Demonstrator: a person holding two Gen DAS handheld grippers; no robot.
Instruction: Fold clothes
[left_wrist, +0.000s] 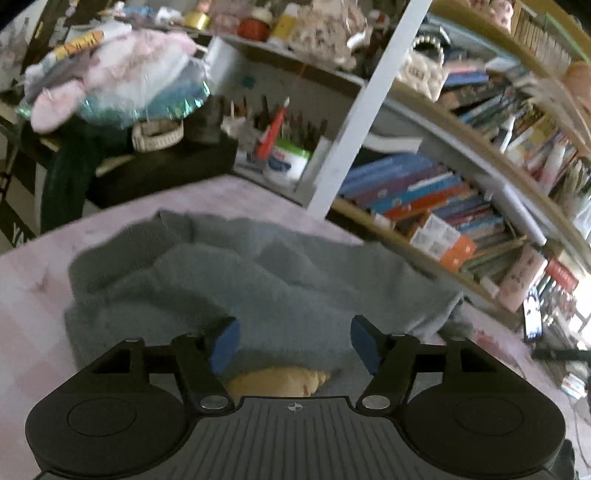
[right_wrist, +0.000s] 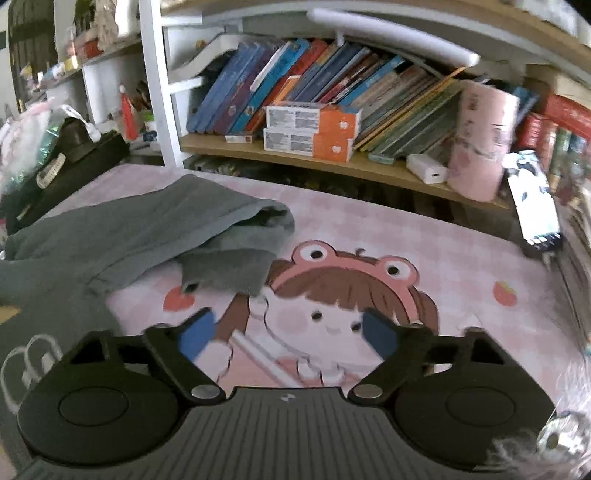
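A grey sweatshirt (left_wrist: 236, 273) lies crumpled on a pink cartoon-print table cover (left_wrist: 33, 280). My left gripper (left_wrist: 293, 341) is open just above the garment's near part, with a yellow patch (left_wrist: 280, 380) of it showing between the fingers. In the right wrist view the sweatshirt (right_wrist: 110, 236) lies at the left, its sleeve cuff (right_wrist: 229, 273) pointing right. My right gripper (right_wrist: 288, 332) is open and empty over the bare cover (right_wrist: 461, 258), to the right of the sleeve.
A bookshelf (right_wrist: 332, 162) full of books runs along the table's far edge, with orange boxes (right_wrist: 310, 133) and a pink cylinder (right_wrist: 480, 140). A phone (right_wrist: 532, 203) stands at the right. A cluttered pile of bags (left_wrist: 110, 81) sits at far left.
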